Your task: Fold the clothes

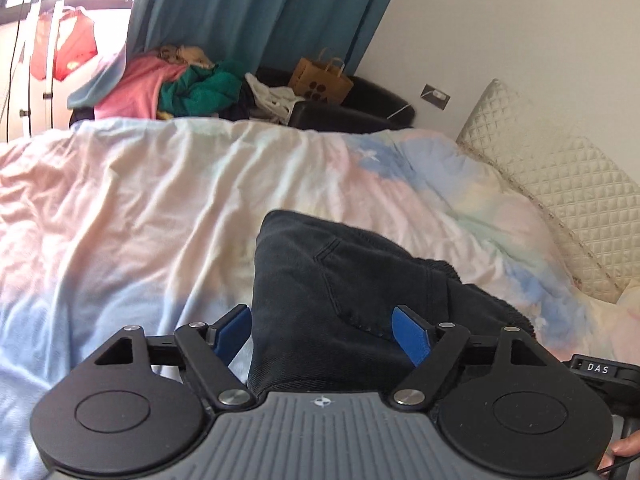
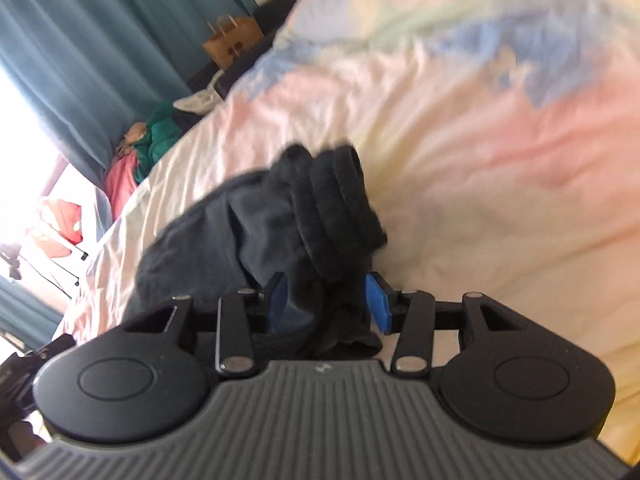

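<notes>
A black garment (image 1: 344, 280), folded over with a ribbed waistband, lies on the pastel bedspread (image 1: 140, 200). In the left wrist view my left gripper (image 1: 323, 332) stands wide open over its near end. One blue pad (image 1: 234, 330) is just off the cloth's left edge and the other rests over the fabric without pinching it. In the blurred right wrist view the same dark garment (image 2: 280, 220) is bunched up, waistband folds (image 2: 340, 200) on top. My right gripper (image 2: 328, 305) straddles its near part, and the cloth sits loosely between the blue pads (image 2: 378, 306).
A quilted cream pillow (image 1: 560, 184) lies at the bed's right. Beyond the bed are a heap of pink and green clothes (image 1: 172, 84), a brown paper bag (image 1: 320, 80), a black seat (image 1: 360, 108) and teal curtains (image 1: 248, 12). A fingertip (image 1: 624, 448) shows at the lower right.
</notes>
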`<state>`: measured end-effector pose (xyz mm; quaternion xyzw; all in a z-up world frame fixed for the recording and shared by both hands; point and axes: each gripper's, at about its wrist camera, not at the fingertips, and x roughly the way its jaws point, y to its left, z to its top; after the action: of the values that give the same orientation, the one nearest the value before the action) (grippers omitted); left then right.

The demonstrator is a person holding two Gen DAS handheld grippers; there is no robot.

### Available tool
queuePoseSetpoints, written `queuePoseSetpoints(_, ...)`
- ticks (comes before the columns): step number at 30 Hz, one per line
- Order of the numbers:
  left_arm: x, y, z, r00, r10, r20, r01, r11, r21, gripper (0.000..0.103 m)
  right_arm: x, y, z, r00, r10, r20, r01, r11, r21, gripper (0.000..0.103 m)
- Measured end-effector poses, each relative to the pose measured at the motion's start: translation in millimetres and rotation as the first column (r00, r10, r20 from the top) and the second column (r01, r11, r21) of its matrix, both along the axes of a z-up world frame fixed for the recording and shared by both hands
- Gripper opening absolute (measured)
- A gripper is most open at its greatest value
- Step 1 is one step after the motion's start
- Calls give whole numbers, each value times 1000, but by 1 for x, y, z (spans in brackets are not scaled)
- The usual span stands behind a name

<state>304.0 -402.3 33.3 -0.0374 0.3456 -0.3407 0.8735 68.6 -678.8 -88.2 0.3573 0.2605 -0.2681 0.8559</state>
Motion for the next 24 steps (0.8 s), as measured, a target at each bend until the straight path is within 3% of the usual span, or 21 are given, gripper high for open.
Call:
queuePoseSetpoints(4, -33, 8, 53, 997, -14, 77, 14, 1000, -3, 83, -23, 25, 51, 997, 65, 31, -61, 992, -110, 47)
queuePoseSetpoints(6, -55, 14, 76, 993, -21, 116, 22, 1000, -6, 94, -37, 38, 75, 993, 103, 49, -95, 985, -146, 47)
queuePoseSetpoints(8, -79, 23, 95, 988, -24, 151, 24, 1000, 6, 103, -48, 53, 94, 989, 139, 58, -125, 974, -191, 63)
queuePoseSetpoints(10, -103, 32, 111, 979, -25, 204, 19, 999, 29, 103, -60, 71, 111, 983, 175, 61, -155, 958, -239, 83)
queuePoseSetpoints(11, -116, 37, 117, 972, -29, 232, 19, 999, 46, 103, -66, 81, 119, 979, 195, 62, -173, 949, -262, 87)
queuePoseSetpoints(16, -175, 72, 134, 943, -41, 330, 14, 996, 84, 103, -100, 125, 144, 955, 286, 79, -240, 902, -359, 89)
queuePoseSetpoints(24, -247, 125, 130, 929, 1, 371, -37, 995, 90, 103, -148, 194, 142, 941, 323, 99, -243, 852, -463, 89)
